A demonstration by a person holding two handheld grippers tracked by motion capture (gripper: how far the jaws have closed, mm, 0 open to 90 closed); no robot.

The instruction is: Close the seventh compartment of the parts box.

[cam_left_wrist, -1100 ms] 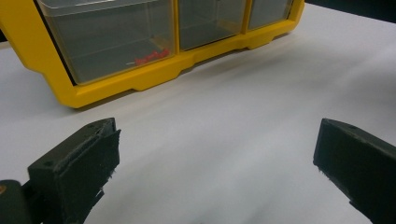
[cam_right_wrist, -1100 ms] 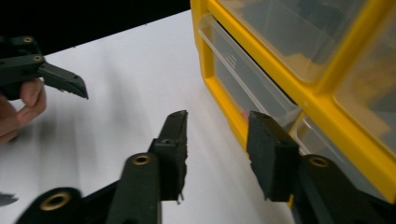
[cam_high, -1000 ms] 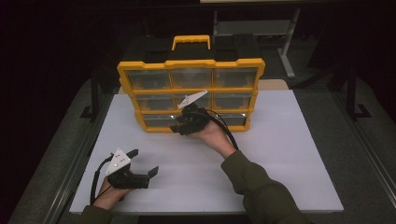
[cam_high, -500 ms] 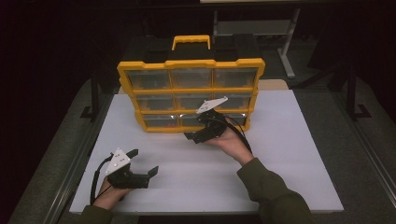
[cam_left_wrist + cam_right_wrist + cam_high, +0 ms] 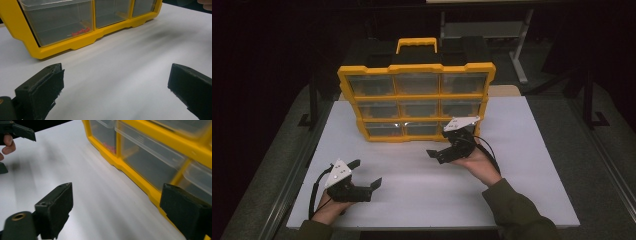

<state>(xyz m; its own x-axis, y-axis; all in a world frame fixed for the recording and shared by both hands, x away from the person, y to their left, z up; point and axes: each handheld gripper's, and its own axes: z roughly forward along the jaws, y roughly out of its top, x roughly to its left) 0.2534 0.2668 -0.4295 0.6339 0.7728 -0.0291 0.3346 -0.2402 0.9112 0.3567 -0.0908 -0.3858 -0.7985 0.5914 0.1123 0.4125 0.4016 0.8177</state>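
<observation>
A yellow drawer cabinet [image 5: 416,102] with a carrying handle [image 5: 417,45] on top stands upright on the far half of a white table [image 5: 532,170], its front of nine clear drawers, three rows of three, facing the person. In the left gripper view a small red item [image 5: 80,31] lies inside the bottom drawer [image 5: 56,21] at that view's left; what the item is cannot be made out. The right gripper [image 5: 445,145] is held in the person's right hand [image 5: 479,164] just in front of the cabinet's bottom right corner, close to the cabinet but apart from it, its grey plate [image 5: 461,123] on top overlapping the bottom right drawer in the high view. Its jaws are spread wide with nothing between them; its own view shows them over bare table with the cabinet's yellow base running past the jaw at that view's right. The left gripper [image 5: 365,175] sits well in front of the cabinet, nearer the person and toward the cabinet's left side, held low over the table by the left hand [image 5: 328,210]. Its jaws likewise stand wide apart and grasp nothing, with bare white table between them in its own view and the cabinet's bottom row of drawers beyond. A black cable [image 5: 314,192] loops from it beside the hand.
</observation>
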